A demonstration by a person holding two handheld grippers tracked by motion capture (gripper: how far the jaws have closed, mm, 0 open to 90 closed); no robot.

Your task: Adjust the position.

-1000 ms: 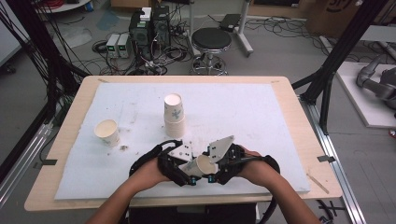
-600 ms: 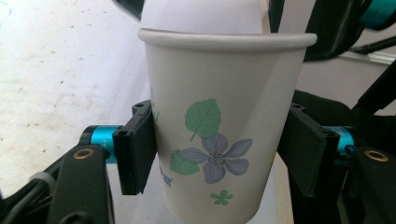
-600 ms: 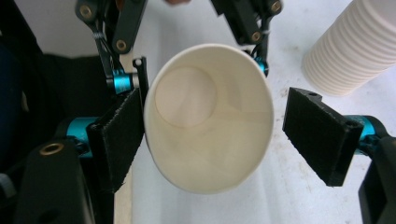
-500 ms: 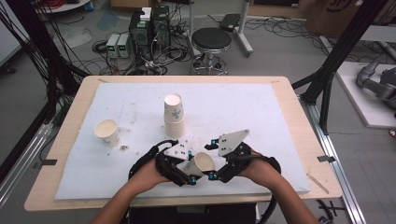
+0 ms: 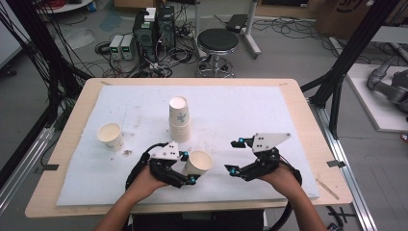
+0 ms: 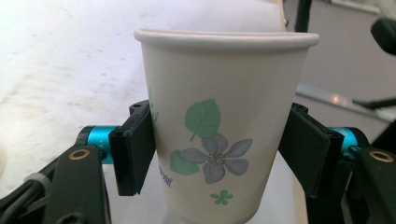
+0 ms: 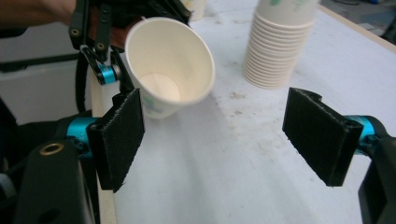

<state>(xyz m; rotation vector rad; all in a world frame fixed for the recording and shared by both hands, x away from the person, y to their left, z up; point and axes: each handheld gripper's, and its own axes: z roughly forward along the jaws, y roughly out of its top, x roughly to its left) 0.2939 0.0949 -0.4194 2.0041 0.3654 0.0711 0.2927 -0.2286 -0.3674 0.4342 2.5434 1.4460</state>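
Note:
A white paper cup with a flower print [image 5: 198,162] hangs tilted just above the white mat near the front edge. My left gripper [image 5: 189,167] is shut on it. In the left gripper view its pads [image 6: 135,149] touch both sides of the cup [image 6: 219,116]; the jaws have just been opening a little, with the cup still between them. My right gripper [image 5: 233,156] stands to the right of the cup, apart from it. Its jaws have just opened and nothing is between them [image 7: 215,135]. The cup's open mouth [image 7: 168,70] faces the right gripper.
A tall stack of paper cups [image 5: 179,120] stands mid-mat behind the grippers, also seen as the stack [image 7: 275,46]. A single cup [image 5: 110,136] stands at the left. The white mat [image 5: 250,110] covers the wooden table [image 5: 308,106]. A stool and cabling lie beyond.
My right gripper has let go of the cup, opened and moved off to the right. The left gripper keeps the cup and has shifted slightly.

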